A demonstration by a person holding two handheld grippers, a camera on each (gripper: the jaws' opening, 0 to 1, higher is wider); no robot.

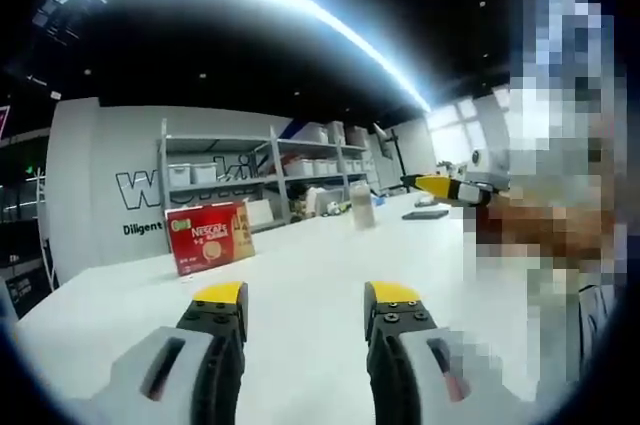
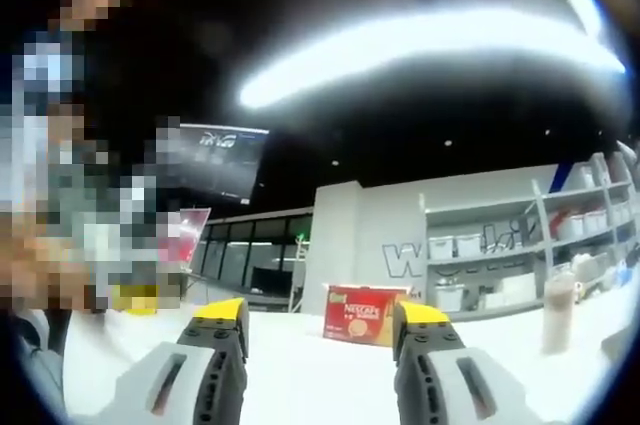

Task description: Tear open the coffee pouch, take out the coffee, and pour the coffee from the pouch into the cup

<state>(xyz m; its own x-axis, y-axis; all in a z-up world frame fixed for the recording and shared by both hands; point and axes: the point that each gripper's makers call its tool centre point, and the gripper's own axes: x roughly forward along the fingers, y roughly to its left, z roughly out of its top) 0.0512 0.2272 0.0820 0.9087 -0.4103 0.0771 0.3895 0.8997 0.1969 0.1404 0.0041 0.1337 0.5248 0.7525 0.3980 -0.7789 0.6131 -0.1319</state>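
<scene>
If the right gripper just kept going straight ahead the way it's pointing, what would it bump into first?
Probably the red coffee box. In the right gripper view it stands on the white table, framed between the open jaws of the right gripper, with bare tabletop before it. The depth is hard to judge, and the cup stands well off to the side.

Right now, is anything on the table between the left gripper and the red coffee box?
Nothing visible is. Bare white table lies between the open left gripper and the red coffee box. The cup stands off to the side.
</scene>
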